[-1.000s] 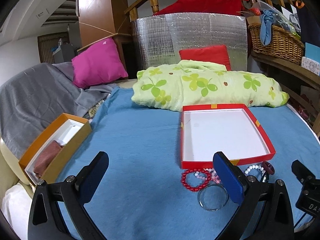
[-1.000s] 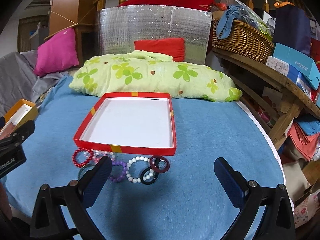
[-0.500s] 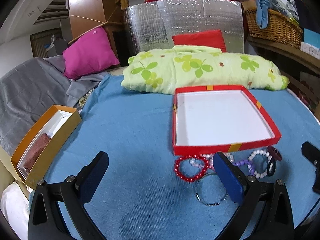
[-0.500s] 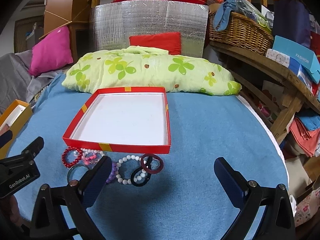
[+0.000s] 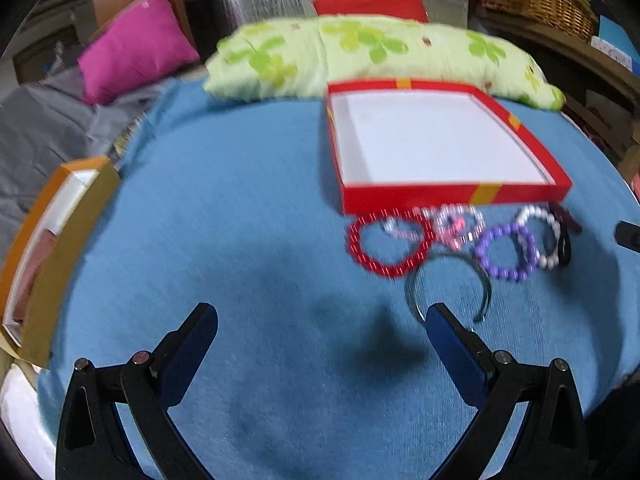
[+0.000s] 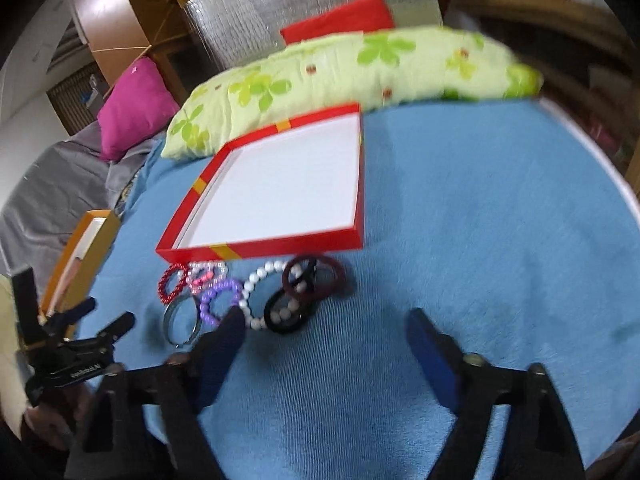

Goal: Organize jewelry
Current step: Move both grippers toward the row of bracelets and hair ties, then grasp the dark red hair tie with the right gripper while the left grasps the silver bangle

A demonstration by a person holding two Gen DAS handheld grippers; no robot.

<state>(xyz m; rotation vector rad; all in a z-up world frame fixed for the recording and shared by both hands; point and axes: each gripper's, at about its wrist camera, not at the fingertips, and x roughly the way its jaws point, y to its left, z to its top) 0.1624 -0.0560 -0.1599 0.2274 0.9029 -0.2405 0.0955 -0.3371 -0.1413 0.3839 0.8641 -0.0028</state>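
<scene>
- Your lighting is even indoor light from overhead; both views are moderately bright, colours vivid.
- Soft dark shadows fall on the blue cover just ahead of your left tongs, and a fainter patch lies beside the bangles.
- Motion blur smears both views; bead detail is lost.
- Glare flecks the silver foil panel.
- Fisheye bending curves the edges; corners go black.
</scene>
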